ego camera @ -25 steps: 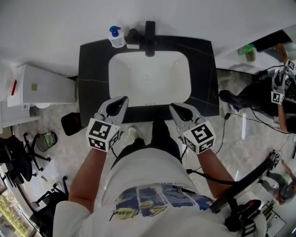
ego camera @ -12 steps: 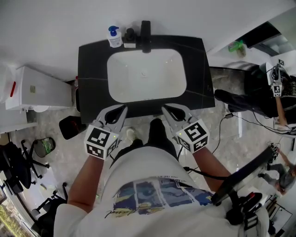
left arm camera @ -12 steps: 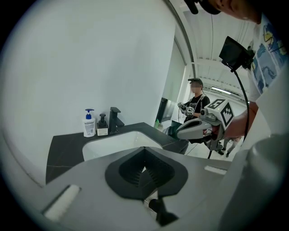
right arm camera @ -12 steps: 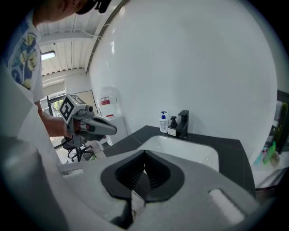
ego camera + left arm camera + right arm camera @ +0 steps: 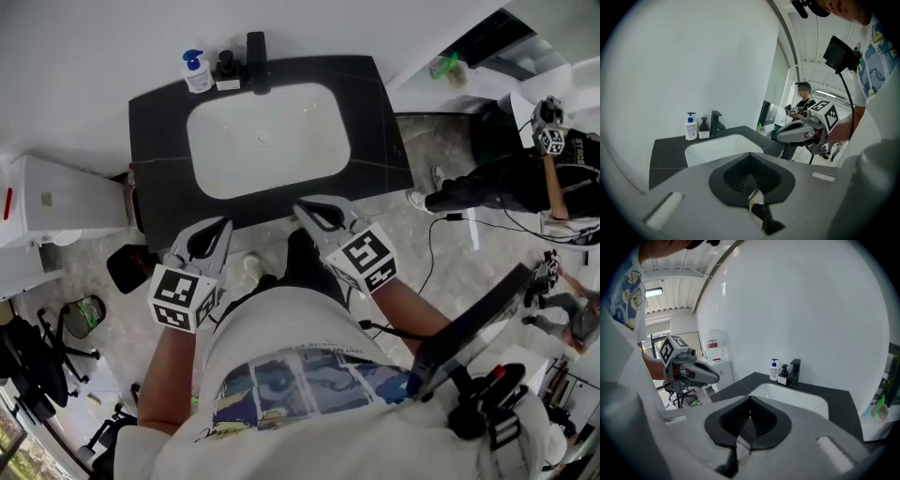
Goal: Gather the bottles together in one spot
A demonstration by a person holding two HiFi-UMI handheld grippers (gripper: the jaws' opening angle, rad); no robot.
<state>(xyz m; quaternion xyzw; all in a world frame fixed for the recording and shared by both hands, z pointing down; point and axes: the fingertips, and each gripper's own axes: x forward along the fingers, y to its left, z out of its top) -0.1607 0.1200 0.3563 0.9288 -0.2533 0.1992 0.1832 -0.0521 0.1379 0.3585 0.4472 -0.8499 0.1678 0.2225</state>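
Note:
A white pump bottle with a blue top (image 5: pixel 195 73) stands at the back left corner of the black counter (image 5: pixel 155 131). A small dark pump bottle (image 5: pixel 225 67) stands beside it, next to the black faucet (image 5: pixel 255 61). The same pair shows in the left gripper view as the white bottle (image 5: pixel 691 127) and the dark bottle (image 5: pixel 703 129), and in the right gripper view as the white bottle (image 5: pixel 774 370) and the dark bottle (image 5: pixel 784 373). My left gripper (image 5: pixel 217 228) and right gripper (image 5: pixel 309 208) hover off the counter's front edge, both shut and empty, far from the bottles.
A white sink basin (image 5: pixel 267 141) fills the middle of the counter. A green bottle (image 5: pixel 444 66) sits on a ledge to the right. A white cabinet (image 5: pixel 56 202) stands to the left, a black bin (image 5: pixel 127 267) on the floor. Another person (image 5: pixel 506 183) stands at the right.
The head view has swung so the counter sits higher and further left. Both grippers now hang over the floor in front of the counter. Both stay shut.

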